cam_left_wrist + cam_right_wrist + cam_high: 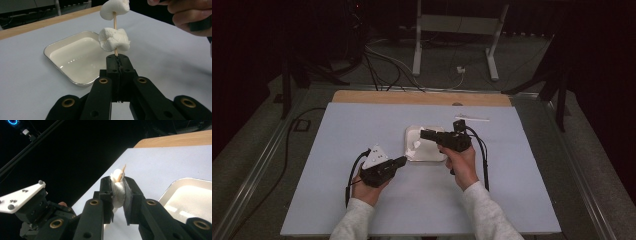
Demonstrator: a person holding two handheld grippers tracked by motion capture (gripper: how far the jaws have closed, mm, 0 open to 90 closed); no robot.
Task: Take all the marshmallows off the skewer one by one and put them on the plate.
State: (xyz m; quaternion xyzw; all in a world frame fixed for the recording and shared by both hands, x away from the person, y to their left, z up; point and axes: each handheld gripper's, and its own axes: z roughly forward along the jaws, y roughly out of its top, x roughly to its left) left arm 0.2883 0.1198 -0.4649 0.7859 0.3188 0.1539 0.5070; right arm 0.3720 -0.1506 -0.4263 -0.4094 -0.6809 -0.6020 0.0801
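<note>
Skewer (115, 22) stands upright over the tray (60, 45), its base clamped in the left gripper (120, 58) for steadiness. Right gripper (119, 185) squeezes the upper marshmallow (117, 190), apparently pushing it down toward the lower marshmallow (113, 39).

A shallow white enamel tray with rounded corners and a thin metal rim (438, 158) lies near the middle of a pale lilac-grey sheet (362, 125) that covers a light wooden tabletop (377, 97). A slim white stick-like object (472, 118) lies on the sheet beyond the tray, near the far edge. On the dark floor behind stand a grey metal frame (417, 50) and loose black and white cables (382, 62).
</note>
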